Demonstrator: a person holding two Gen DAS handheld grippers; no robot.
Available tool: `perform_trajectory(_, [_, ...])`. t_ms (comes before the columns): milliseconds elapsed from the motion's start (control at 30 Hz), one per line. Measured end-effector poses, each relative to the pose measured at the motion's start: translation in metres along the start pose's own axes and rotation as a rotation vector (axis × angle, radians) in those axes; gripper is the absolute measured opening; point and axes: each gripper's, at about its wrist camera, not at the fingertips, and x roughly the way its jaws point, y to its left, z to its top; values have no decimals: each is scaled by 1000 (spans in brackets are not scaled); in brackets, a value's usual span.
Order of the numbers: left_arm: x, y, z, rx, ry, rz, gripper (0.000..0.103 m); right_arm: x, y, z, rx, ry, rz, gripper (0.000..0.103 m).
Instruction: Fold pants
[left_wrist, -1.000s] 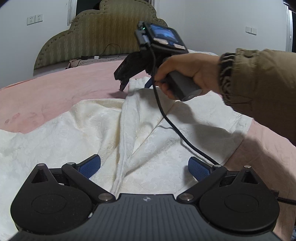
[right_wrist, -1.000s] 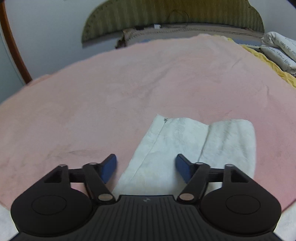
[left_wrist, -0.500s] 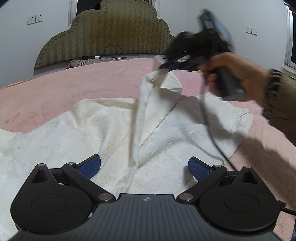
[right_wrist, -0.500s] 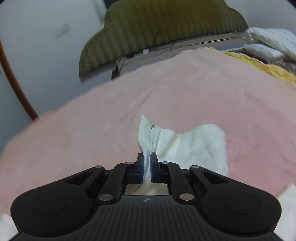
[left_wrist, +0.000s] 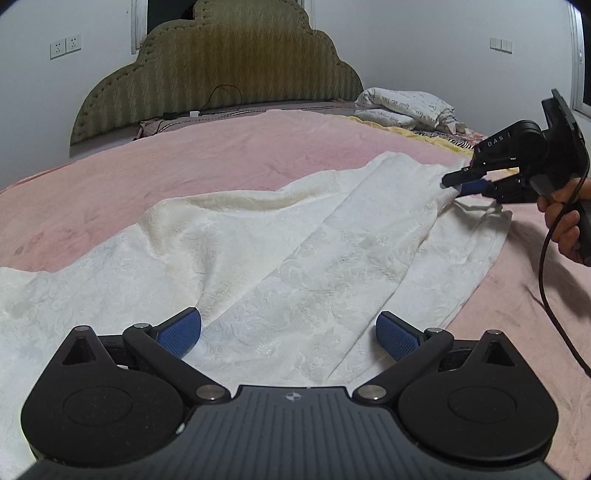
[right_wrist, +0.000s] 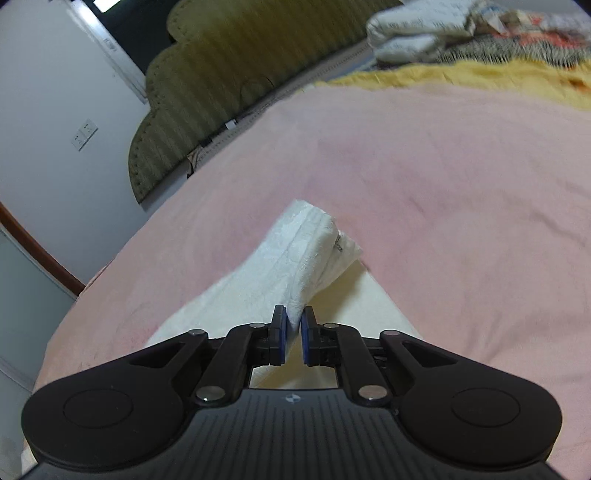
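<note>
In the left wrist view the left gripper is being held low over the bed with its jaws spread wide and nothing between the blue pads; the cream pants are lying just beyond them. Toward two o'clock in that view the right gripper is seen from the side, carried by a hand with a black cable hanging from it, and a corner of the fabric is being pinched and drawn taut toward it. The right wrist view alone shows that grip closely: the right gripper has just been easing slightly apart, its jaws narrow, with a bunched fold of the pants pressed between the pads. The pink bedspread is covering the bed. Beyond it, at twelve o'clock, an olive scalloped headboard is standing against a white wall, with folded bedding at one o'clock. The pants are textured, creased lengthwise, spread from nine o'clock across to two o'clock.
</note>
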Motion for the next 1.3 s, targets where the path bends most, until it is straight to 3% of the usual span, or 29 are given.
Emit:
perform_trajectory(67, [0, -1, 0, 8, 3, 7, 103, 8, -15, -2, 112, 15, 69, 34])
perform_trajectory(100, [0, -2, 0, 12, 5, 10, 103, 11, -18, -3, 135, 10, 105, 38])
perform_trajectory(233, [1, -6, 1, 30, 9, 26, 103, 24, -6, -1, 102, -3, 165, 66])
perform_trajectory(267, [0, -8, 1, 39, 4, 37, 103, 28, -2, 0, 93, -10, 169, 67])
perform_trajectory(300, [-2, -11, 1, 53, -9, 56, 102, 32, -1, 1, 87, -12, 160, 66])
perform_trajectory(333, [-5, -15, 2, 70, -29, 80, 101, 34, 0, 2, 81, -18, 145, 56])
perform_trajectory(367, [-9, -21, 2, 90, -56, 108, 101, 36, 0, 3, 79, -18, 122, 26])
perform_trajectory(400, [-12, -26, 2, 114, -80, 127, 101, 37, -2, 4, 95, -12, 116, 12])
perform_trajectory(433, [-14, -32, 4, 146, -102, 139, 101, 35, -5, 6, 121, -13, 129, 7])
perform_trajectory(600, [-1, -74, 9, 368, -113, 176, 99, 4, -1, 14, 202, -55, 274, 7])
perform_trajectory(700, [14, -90, 8, 445, -113, 215, 88, -17, 7, 23, 197, -74, 342, 7])
perform_trajectory(767, [20, -87, 14, 404, -91, 192, 80, -27, 15, 29, 172, -85, 368, 7])
perform_trajectory(833, [24, -71, 21, 297, -57, 113, 59, -29, 22, 35, 146, -85, 374, 7])
perform_trajectory(933, [23, -45, 27, 126, -28, 26, 42, -24, 24, 41, 127, -74, 347, 7])
perform_trajectory(967, [21, -39, 28, 95, -24, 30, 24, -21, 23, 42, 130, -69, 339, 7])
perform_trajectory(1000, [19, -35, 30, 76, -24, 29, 17, -20, 23, 42, 119, -70, 324, 7])
perform_trajectory(1100, [12, -20, 38, -16, -37, -6, 13, -14, 26, 48, 71, -67, 270, 7])
perform_trajectory(1200, [5, -11, 55, -39, -97, 40, 11, 0, 37, 66, 30, -46, 226, 7])
perform_trajectory(1233, [-1, -10, 62, -42, -141, 61, 11, -3, 46, 70, -17, -77, 212, 7])
perform_trajectory(1300, [-17, -9, 67, -40, -209, 78, 10, -19, 62, 69, -112, -163, 269, 7])
